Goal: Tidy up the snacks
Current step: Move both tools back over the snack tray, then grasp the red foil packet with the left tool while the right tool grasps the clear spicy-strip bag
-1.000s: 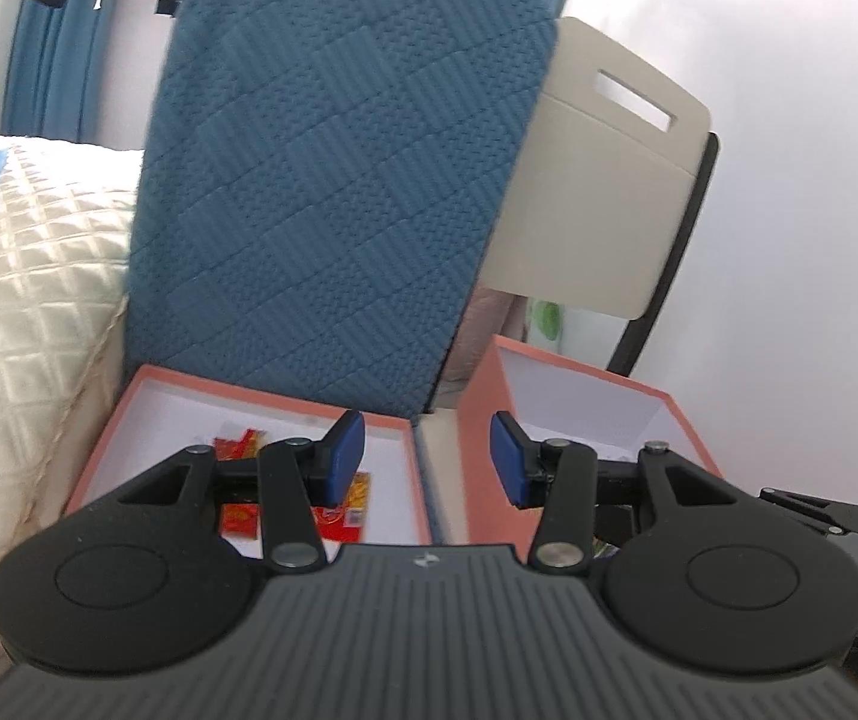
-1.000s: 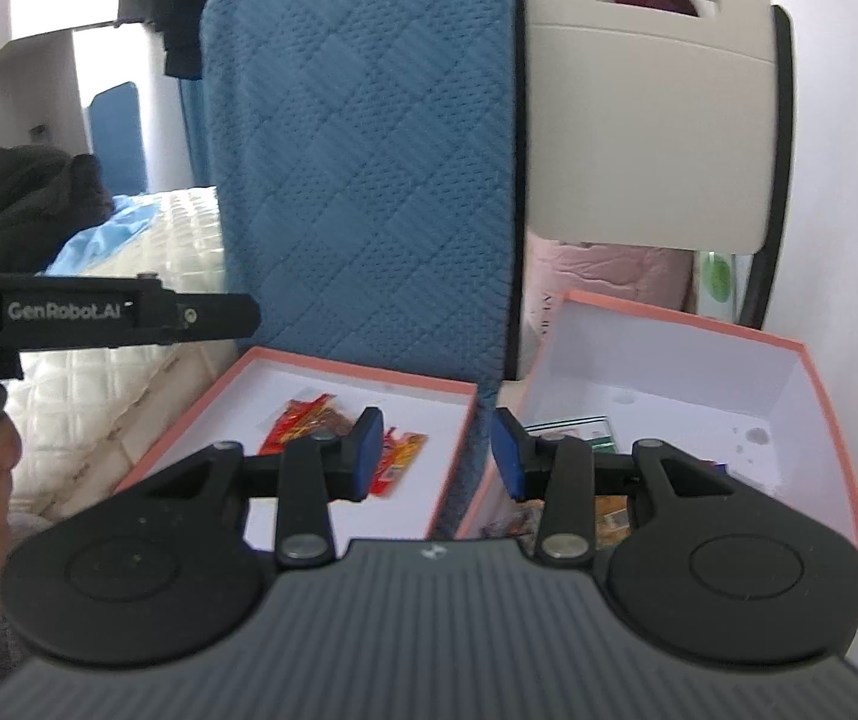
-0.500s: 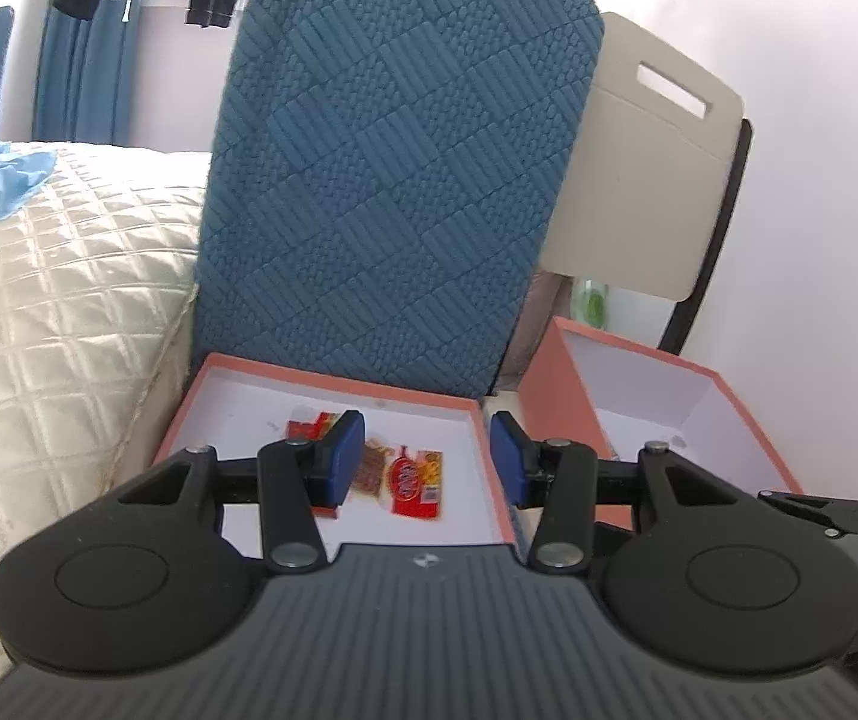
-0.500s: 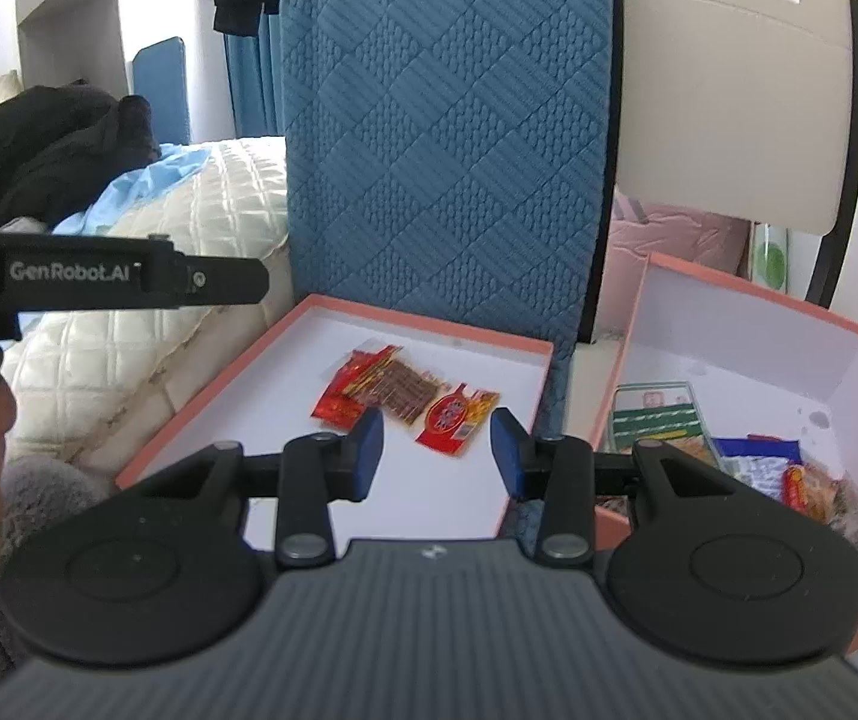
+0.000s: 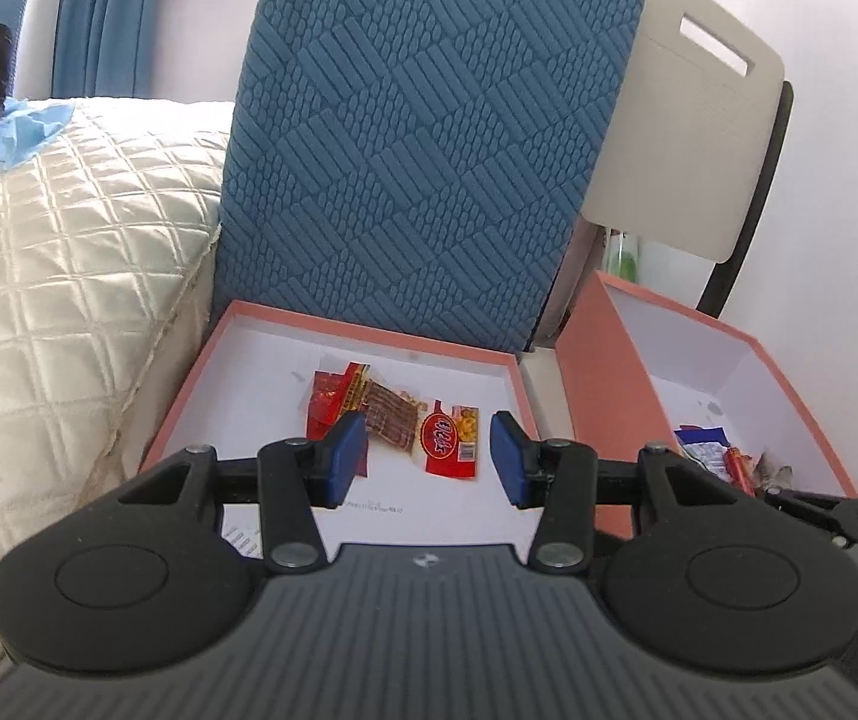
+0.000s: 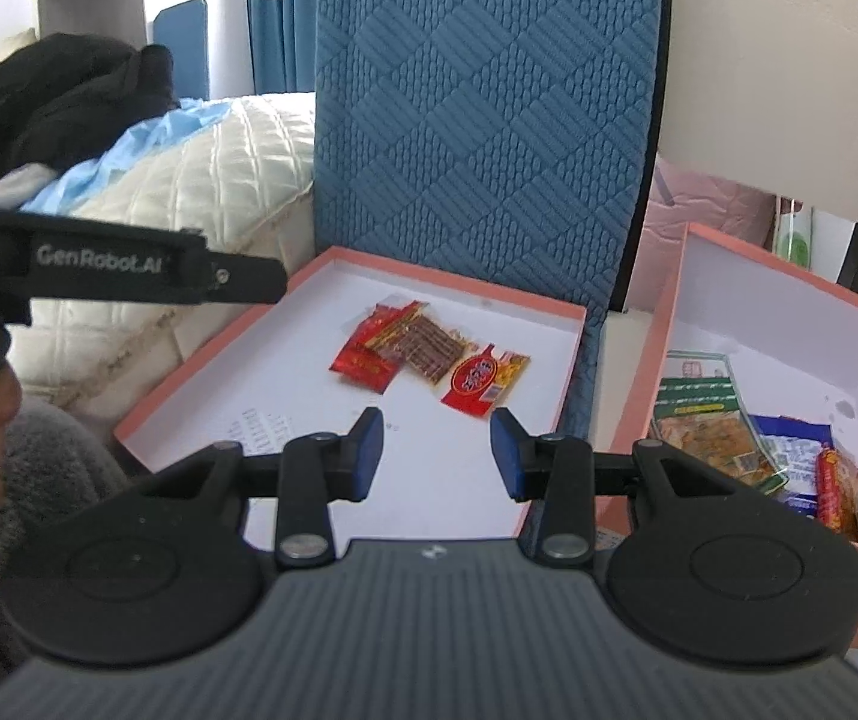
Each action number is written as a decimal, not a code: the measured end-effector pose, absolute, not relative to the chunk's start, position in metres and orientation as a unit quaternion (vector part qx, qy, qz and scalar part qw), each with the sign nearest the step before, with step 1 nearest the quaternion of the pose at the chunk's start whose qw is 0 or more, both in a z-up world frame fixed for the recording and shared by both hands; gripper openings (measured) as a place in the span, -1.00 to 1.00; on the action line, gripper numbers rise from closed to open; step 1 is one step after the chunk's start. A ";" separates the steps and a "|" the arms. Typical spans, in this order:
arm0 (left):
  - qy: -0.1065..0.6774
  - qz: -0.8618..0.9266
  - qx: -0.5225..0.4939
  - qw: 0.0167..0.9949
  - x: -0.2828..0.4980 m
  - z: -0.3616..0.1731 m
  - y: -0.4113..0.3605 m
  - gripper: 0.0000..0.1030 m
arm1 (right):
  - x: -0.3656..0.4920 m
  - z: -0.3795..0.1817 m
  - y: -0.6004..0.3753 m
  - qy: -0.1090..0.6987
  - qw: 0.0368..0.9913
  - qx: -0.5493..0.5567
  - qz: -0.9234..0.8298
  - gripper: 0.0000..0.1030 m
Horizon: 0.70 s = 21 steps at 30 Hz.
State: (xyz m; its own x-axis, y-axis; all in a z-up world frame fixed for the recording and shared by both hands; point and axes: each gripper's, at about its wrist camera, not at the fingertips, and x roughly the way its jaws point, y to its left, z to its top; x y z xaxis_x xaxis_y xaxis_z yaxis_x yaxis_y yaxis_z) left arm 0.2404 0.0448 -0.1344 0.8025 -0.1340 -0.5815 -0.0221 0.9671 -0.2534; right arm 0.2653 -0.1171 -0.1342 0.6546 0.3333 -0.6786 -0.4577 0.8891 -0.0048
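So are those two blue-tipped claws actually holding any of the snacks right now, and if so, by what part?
Nothing is held. The left gripper and the right gripper both stand open and empty above the shallow tray, clear of the snack packets lying in it.

Left wrist view sits right behind the left tool [image 5: 428,456], angled down and forward at the shallow tray [image 5: 369,341] close ahead, the blue cushion [image 5: 429,138] rising just behind it. Right wrist view looks from behind the right tool [image 6: 431,453], tilted down the same way, slightly further right, so the deep box [image 6: 801,312] fills its right side. Both views share the tray, the snack packets [image 5: 405,426] in it, the cushion and the box.
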 end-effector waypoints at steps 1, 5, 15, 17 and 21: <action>0.316 -0.032 -0.127 0.940 0.245 -0.136 0.046 0.02 | 0.267 -0.136 -0.116 0.355 0.904 -0.091 0.219 -0.19; 0.323 -0.035 -0.131 0.937 0.263 -0.142 0.047 0.02 | 0.277 -0.143 -0.110 0.358 0.900 -0.098 0.227 -0.19; 0.365 -0.024 -0.149 0.919 0.309 -0.168 0.058 0.02 | 0.305 -0.154 -0.092 0.356 0.892 -0.112 0.256 -0.19; 0.373 -0.019 -0.153 0.915 0.319 -0.174 0.062 0.02 | 0.311 -0.158 -0.087 0.358 0.888 -0.117 0.263 -0.19; 0.388 -0.017 -0.172 0.906 0.340 -0.188 0.072 0.01 | 0.324 -0.168 -0.078 0.360 0.884 -0.129 0.270 -0.19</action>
State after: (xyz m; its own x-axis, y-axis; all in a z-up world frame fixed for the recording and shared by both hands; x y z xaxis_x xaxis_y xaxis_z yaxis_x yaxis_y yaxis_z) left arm 0.3399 0.0719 -0.1882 0.6990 -0.1638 -0.6961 -0.1022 0.9405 -0.3240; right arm 0.3242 -0.0777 -0.1677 0.5955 0.3837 -0.7058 -0.5694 0.8213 -0.0339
